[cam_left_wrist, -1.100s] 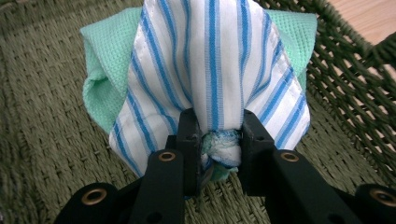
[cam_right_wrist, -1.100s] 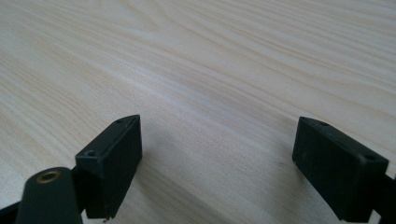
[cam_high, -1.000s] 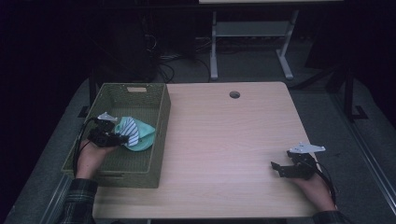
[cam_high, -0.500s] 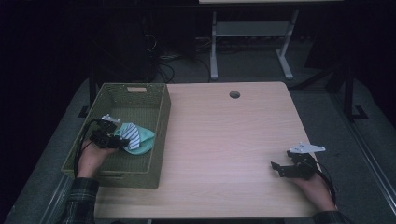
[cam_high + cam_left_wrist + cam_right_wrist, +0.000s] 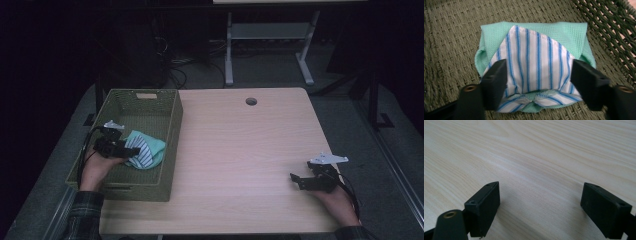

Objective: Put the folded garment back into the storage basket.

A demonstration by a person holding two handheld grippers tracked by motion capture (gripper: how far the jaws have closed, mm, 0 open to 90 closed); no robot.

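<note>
So the folded cloth, mint-green waffle weave with a blue-and-white striped panel on top, is sitting on the floor of the woven olive basket at the left end of the table. Looks like the drop-off is basically done. The left gripper has just been opening its jaws: they stand apart on either side of the cloth's near edge, with the cloth between them but not squeezed by the pads. What's left, I'd guess, is just backing that hand out of the basket. The right gripper rests over bare tabletop well off to the right, jaws wide apart, nothing in them.
</note>
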